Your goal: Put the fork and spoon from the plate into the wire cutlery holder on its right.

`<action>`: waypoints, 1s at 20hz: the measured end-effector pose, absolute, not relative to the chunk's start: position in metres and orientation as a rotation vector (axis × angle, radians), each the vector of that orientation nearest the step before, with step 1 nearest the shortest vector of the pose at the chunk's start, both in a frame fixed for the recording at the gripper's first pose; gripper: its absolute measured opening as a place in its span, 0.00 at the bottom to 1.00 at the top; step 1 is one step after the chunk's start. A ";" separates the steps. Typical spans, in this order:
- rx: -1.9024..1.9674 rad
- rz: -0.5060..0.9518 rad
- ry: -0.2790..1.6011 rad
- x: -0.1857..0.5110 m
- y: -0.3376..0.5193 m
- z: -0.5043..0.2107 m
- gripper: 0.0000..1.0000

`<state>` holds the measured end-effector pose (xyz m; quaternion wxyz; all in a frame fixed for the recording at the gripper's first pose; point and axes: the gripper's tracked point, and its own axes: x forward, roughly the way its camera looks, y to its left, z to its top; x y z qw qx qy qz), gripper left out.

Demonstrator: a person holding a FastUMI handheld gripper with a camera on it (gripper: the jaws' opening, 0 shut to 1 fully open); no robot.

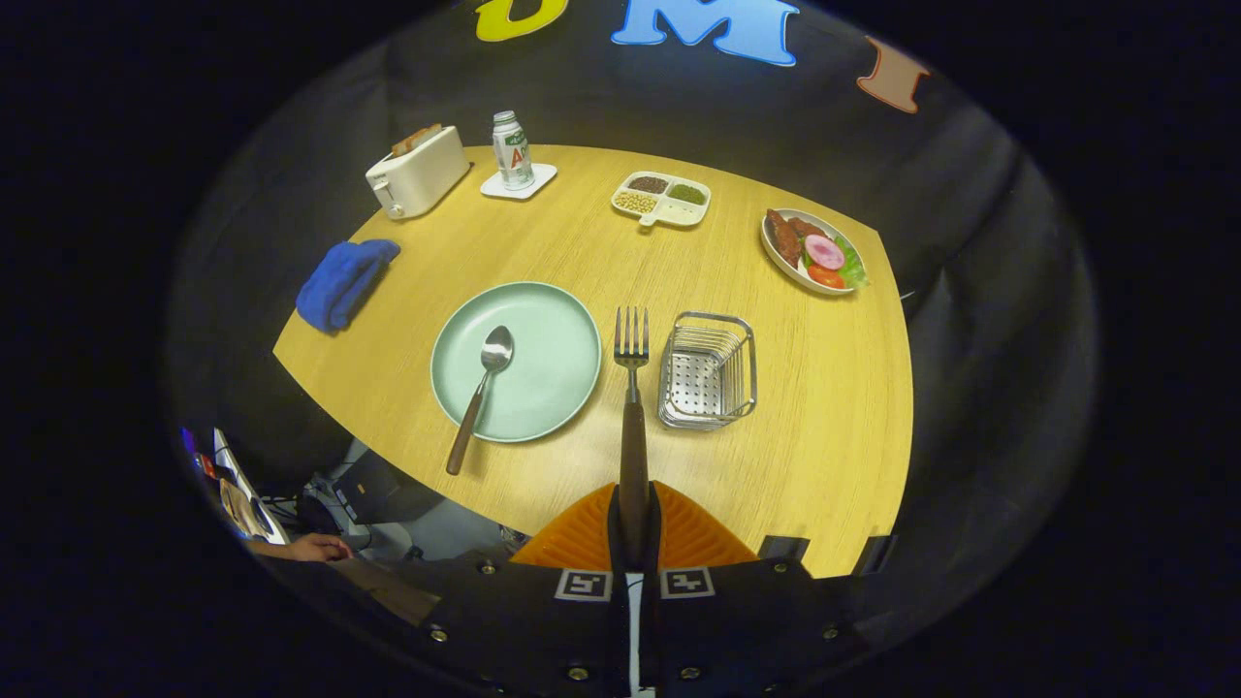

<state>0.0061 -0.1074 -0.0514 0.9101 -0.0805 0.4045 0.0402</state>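
Observation:
My gripper (634, 528) is shut on the dark handle of the fork (631, 388), which sticks straight ahead from between the fingers, lifted high over the table. Its tines show over the gap between the pale green plate (543, 320) and the wire cutlery holder (708, 371). The spoon (481, 390) lies on the plate with its bowl near the middle and its brown handle reaching over the near rim. The holder stands to the right of the plate with nothing in it.
On the round wooden table (834, 407) a blue cloth (344, 281) lies left of the plate. Beyond are a white toaster (417, 173), a bottle on a coaster (512, 150), a divided dish of grains (661, 198) and a plate of food (812, 252). A person's hand (315, 549) rests below the table's near edge.

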 end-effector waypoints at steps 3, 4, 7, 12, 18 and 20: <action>-0.172 0.055 0.848 0.004 -0.124 -0.048 0.04; -0.176 0.049 0.861 0.003 -0.129 -0.048 0.04; -0.187 0.036 0.908 0.006 -0.140 -0.054 0.04; -0.187 0.023 0.986 0.016 -0.150 -0.061 0.04; -0.168 0.030 1.087 0.031 -0.152 -0.072 0.04; -0.163 0.020 1.095 0.038 -0.152 -0.073 0.04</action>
